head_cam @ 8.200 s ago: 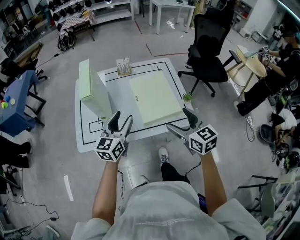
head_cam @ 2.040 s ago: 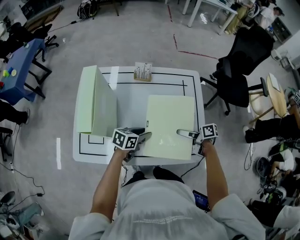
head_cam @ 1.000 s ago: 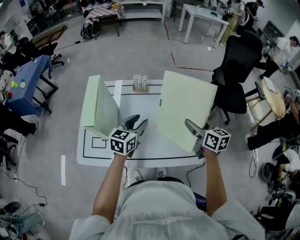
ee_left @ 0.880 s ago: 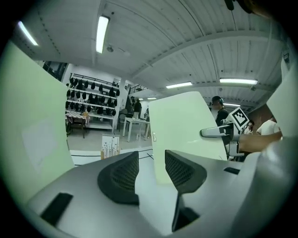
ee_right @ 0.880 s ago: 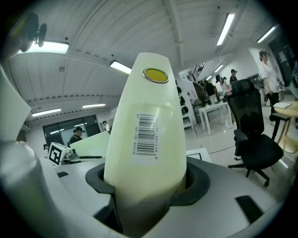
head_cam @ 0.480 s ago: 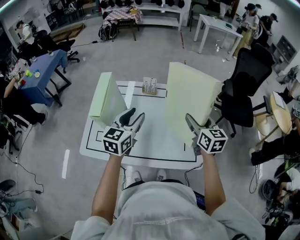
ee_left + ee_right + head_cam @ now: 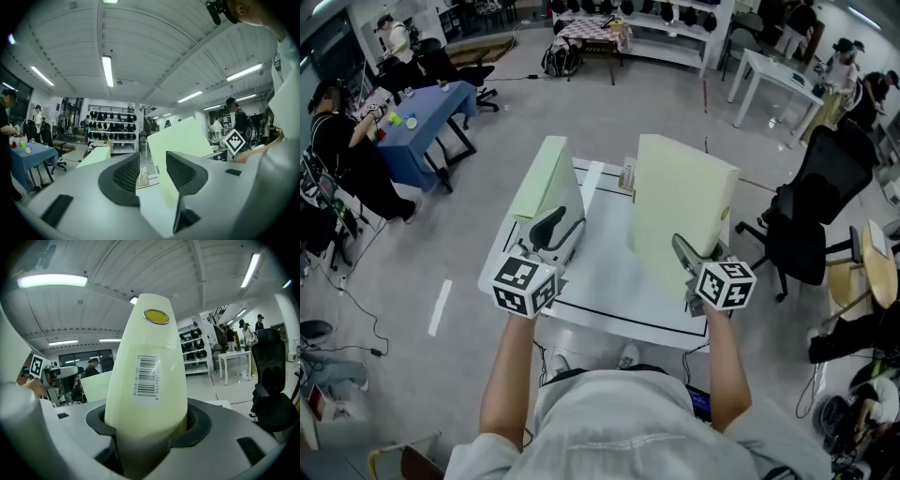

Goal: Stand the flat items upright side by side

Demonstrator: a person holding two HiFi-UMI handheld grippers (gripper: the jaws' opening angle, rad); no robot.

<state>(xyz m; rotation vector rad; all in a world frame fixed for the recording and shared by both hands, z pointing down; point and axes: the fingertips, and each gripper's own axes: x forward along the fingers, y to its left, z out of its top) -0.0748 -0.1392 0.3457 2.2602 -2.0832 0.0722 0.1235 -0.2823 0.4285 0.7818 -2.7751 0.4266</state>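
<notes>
Up off the table (image 7: pixel 602 281) comes the pale folder (image 7: pixel 680 202), upright mid-frame with the right claw (image 7: pixel 680 251) clamped on its lower edge, left claw (image 7: pixel 555 225) half-open and empty; gripped so low, it may swing and knock over the standing folder (image 7: pixel 546 183) left of centre.

the right-hand folder (image 7: pixel 680 211) looks smooth matt plastic, its barcode label (image 7: pixel 146 375) paper, the table (image 7: pixel 609 277) smooth white.

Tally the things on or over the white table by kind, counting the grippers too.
Pale green folders: 2, the standing folder and the held folder
Racks: 1, the small rack
Grippers: 2, the left gripper, open, and the right gripper, clamped on the held folder
Total: 5
</notes>
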